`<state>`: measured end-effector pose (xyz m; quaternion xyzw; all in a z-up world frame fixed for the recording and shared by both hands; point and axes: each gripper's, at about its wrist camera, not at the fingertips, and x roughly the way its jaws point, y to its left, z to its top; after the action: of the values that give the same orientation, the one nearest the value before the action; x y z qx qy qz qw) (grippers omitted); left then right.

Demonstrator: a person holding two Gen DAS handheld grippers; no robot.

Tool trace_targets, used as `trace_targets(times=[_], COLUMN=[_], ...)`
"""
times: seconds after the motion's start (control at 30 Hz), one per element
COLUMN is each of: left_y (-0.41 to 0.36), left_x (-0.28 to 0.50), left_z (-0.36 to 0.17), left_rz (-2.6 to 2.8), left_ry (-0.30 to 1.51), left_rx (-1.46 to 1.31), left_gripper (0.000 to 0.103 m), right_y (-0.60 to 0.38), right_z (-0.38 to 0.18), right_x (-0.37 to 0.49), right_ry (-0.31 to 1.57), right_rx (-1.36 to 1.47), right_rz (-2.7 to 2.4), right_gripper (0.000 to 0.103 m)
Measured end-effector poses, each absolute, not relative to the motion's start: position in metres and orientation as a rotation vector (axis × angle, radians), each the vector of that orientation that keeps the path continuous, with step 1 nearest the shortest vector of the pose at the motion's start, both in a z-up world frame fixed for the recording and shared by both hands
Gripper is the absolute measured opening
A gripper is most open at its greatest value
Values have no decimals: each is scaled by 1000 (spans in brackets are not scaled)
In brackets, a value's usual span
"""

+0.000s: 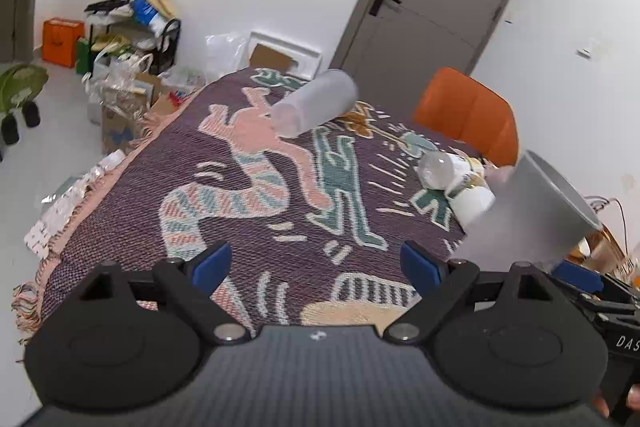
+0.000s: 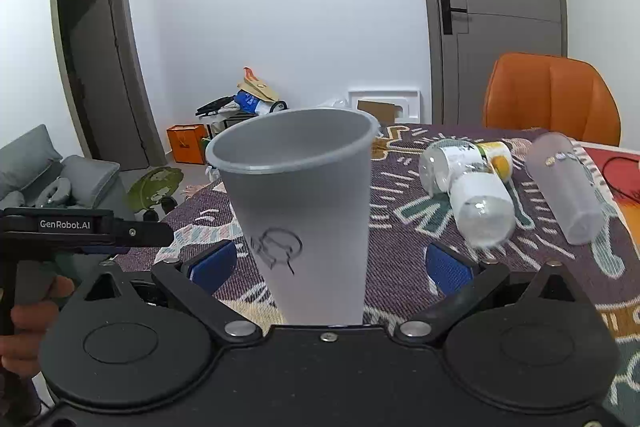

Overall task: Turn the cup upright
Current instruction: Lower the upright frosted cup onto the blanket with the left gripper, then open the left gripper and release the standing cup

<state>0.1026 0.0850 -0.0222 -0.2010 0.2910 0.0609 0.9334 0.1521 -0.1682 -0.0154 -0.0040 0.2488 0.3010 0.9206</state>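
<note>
A frosted grey plastic cup (image 2: 304,211) stands upright, mouth up, on the patterned tablecloth (image 2: 400,247) between the fingers of my right gripper (image 2: 330,265). The jaws are wide open and the blue pads (image 2: 212,265) stand clear of its sides. The same cup shows at the right edge of the left wrist view (image 1: 532,211). My left gripper (image 1: 316,261) is open and empty above the cloth (image 1: 240,227). A second frosted cup (image 1: 316,103) lies on its side at the far end; it also shows in the right wrist view (image 2: 568,187).
Two clear bottles with white labels (image 2: 468,183) lie on their sides to the right of the standing cup, also seen from the left wrist (image 1: 456,179). An orange chair (image 2: 552,95) stands behind the table. Clutter and boxes (image 1: 120,67) sit on the floor at left.
</note>
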Motion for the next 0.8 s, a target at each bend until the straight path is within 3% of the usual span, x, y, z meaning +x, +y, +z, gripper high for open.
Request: trace_targets(times=[0.8], left_y=[17], left_x=[38], left_z=[-3], left_rz=[61], left_ry=[528], left_rx=[-211], left_gripper=[97], right_y=[-234], right_z=[-21], right_x=[92], right_ry=[524], right_rx=[104], right_rz=[523], right_gripper=[103])
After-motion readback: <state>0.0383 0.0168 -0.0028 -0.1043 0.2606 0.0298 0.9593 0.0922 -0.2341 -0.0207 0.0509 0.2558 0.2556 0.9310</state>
